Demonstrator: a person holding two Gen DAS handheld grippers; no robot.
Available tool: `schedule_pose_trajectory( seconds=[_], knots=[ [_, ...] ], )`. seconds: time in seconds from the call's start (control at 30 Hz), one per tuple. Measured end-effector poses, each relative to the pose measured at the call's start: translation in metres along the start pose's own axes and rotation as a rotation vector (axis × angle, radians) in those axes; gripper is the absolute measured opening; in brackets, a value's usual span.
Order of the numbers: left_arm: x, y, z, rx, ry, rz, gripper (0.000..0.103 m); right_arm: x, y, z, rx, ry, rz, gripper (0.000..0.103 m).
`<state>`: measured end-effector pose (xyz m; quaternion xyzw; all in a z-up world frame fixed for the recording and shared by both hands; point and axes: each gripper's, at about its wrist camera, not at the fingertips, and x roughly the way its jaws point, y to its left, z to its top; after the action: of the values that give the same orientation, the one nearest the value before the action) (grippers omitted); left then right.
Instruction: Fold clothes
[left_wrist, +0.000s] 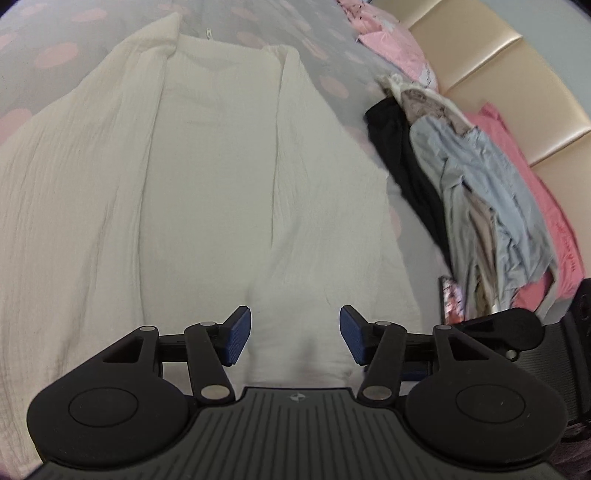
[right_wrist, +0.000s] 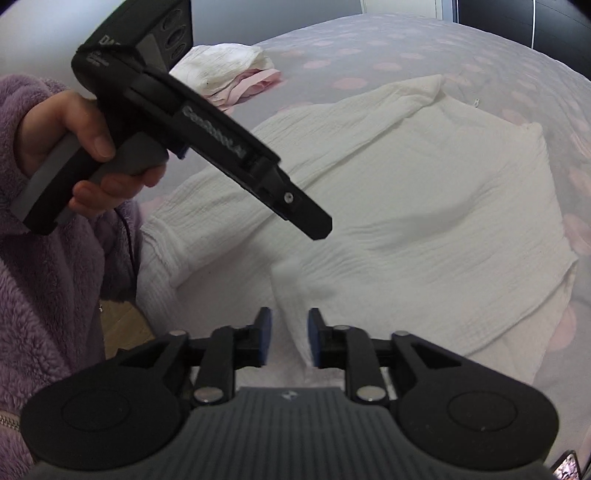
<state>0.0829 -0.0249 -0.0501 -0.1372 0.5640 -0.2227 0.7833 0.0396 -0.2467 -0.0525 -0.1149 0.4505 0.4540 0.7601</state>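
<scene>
Clothes pile (left_wrist: 461, 177) beside cream garment (left_wrist: 221, 166); left gripper (left_wrist: 295, 336) open above it

Bedspread (left_wrist: 303, 33): grey with pink spots.
Headboard (left_wrist: 509, 74): tan, padded panels.
Pillow (left_wrist: 399, 51): pink, against the headboard.
Floor (right_wrist: 122, 325): wooden, beside the bed.

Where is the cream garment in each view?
Left wrist: the garment fills the left and centre, running away from the tool.
Right wrist: the garment fills the centre and right, beneath the other tool.
Shared landmark: the grey bedspread with pink spots.
</scene>
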Motion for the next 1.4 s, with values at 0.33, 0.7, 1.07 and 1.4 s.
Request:
schedule_pose_trajectory(
  seconds=[0.33,0.7,1.07,1.4],
  knots=[
    [0.031,0.008,-0.021,0.041,0.091,0.073,0.051,0.016,-0.035,-0.031,0.356,0.083,-0.102,0.035],
    [0.054,0.001,-0.025,0.165,0.128,0.1,0.009,0.039,-0.068,-0.05,0.689,0.069,-0.048,0.008],
    [0.014,-0.024,-0.017,0.032,0.078,-0.147,0.007,-0.065,-0.077,-0.041,0.724,-0.034,-0.108,0.006],
    [0.03,-0.064,-0.034,0.008,0.091,-0.243,0.007,-0.112,-0.083,-0.07,0.748,-0.025,-0.2,0.006]
  ],
)
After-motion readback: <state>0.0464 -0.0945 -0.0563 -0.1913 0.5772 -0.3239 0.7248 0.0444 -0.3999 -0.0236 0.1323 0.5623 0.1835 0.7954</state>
